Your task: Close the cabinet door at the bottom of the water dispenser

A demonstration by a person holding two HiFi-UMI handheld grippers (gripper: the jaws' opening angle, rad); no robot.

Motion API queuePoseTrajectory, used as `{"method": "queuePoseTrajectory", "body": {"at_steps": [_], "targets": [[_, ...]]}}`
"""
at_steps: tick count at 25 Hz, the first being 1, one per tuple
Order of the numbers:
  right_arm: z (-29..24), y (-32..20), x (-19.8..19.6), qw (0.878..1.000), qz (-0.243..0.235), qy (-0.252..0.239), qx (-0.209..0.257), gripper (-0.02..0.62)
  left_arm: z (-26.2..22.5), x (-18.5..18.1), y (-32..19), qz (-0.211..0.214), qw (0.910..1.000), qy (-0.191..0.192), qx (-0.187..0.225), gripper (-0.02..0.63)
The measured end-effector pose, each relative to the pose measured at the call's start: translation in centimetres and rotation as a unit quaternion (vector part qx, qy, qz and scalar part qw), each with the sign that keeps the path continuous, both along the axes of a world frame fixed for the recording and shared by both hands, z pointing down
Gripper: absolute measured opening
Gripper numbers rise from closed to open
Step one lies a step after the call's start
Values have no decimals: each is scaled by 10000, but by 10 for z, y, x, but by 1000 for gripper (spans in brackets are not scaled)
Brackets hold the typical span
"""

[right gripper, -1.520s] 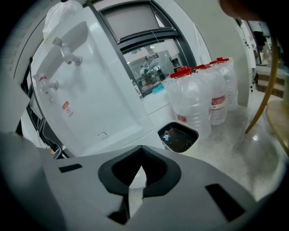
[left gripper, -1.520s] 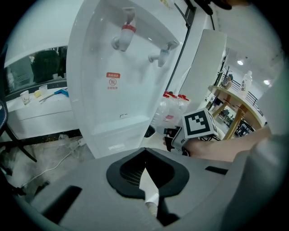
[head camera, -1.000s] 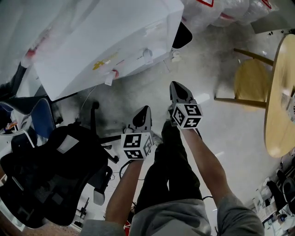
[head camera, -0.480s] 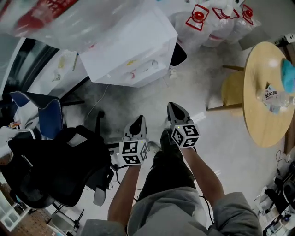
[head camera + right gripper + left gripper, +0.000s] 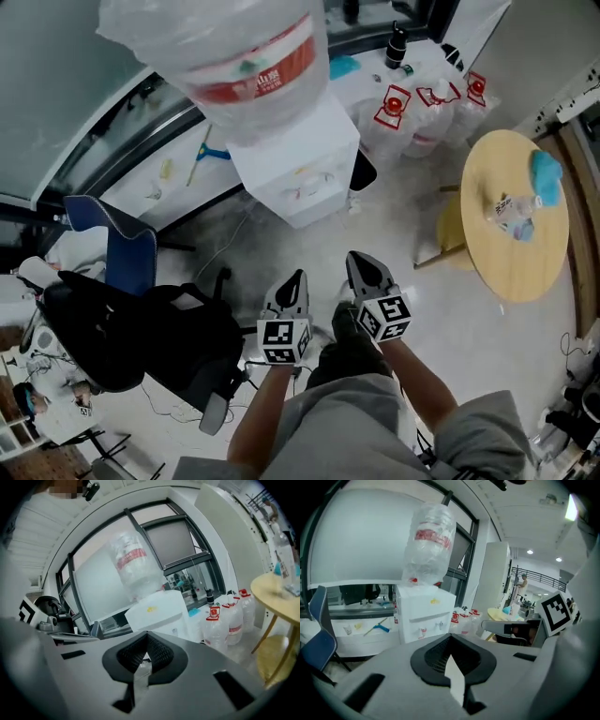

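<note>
The person stands on the pale floor (image 5: 281, 244) and holds both grippers low in front of the body. The left gripper (image 5: 294, 286) has its two jaws pressed together, and there is nothing between them. The right gripper (image 5: 364, 272) is just beside it, also with its jaws together and empty. Both point forward to the water dispenser (image 5: 300, 164), and both are well apart from it.

The water dispenser is a white box that stands near the window wall. A big water bottle (image 5: 234, 56) wrapped in clear plastic sits on its top. At the bottom of the dispenser, on its right side, a dark panel (image 5: 364, 172) sticks out to the room. It looks like the cabinet door standing open, but I cannot tell this for sure.

To the right of the dispenser several water jugs (image 5: 412, 117) with red labels stand on the floor. Further right is a round wooden table (image 5: 511, 253) with a small bottle (image 5: 511, 208) and a blue cloth (image 5: 547, 178) on it. A black office chair (image 5: 159, 337) is at the person's left, with a blue chair (image 5: 127, 248) behind it.
</note>
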State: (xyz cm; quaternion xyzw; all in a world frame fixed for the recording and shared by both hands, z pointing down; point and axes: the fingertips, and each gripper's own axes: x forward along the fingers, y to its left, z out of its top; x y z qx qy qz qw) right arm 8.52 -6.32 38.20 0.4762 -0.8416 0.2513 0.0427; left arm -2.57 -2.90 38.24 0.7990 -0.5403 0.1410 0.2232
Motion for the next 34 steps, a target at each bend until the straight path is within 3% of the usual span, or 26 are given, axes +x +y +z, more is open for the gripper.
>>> {"method": "queuePoseTrajectory", "body": {"at_steps": [10,20,34], "targets": [[-109,58,-18,9962,-87,165,846,6,-109,-14,33,23,9948,303,975,8],[-185,105,-32,9827,-197,416,1796,6,-185,-11,72,379,9785,220,2013,8],[-213,130,-54,9715,-452,583,2253,6,-202,-21,98,344,9708,297,2356,8]]}}
